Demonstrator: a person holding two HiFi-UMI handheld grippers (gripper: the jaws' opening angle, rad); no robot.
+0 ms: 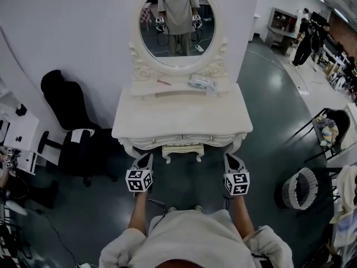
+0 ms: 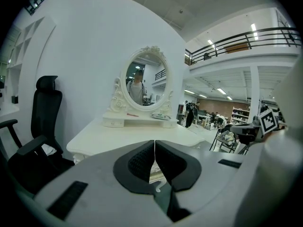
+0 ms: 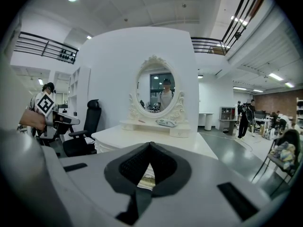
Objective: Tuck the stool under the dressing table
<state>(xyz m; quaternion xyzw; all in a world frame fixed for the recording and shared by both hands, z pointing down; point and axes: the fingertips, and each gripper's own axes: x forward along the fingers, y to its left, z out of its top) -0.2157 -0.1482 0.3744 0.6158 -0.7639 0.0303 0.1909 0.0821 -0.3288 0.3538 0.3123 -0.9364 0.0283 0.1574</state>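
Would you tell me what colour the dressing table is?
Creamy white dressing table, clearest in the head view.

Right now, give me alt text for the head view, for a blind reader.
A person holds the left gripper and right gripper, both shut, at the front of a white dressing table with an oval mirror. The stool sits tucked beneath; a black office chair stands left.

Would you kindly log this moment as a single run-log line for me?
stool: under dressing table | left gripper: shut, empty | right gripper: shut, empty | both held before table front
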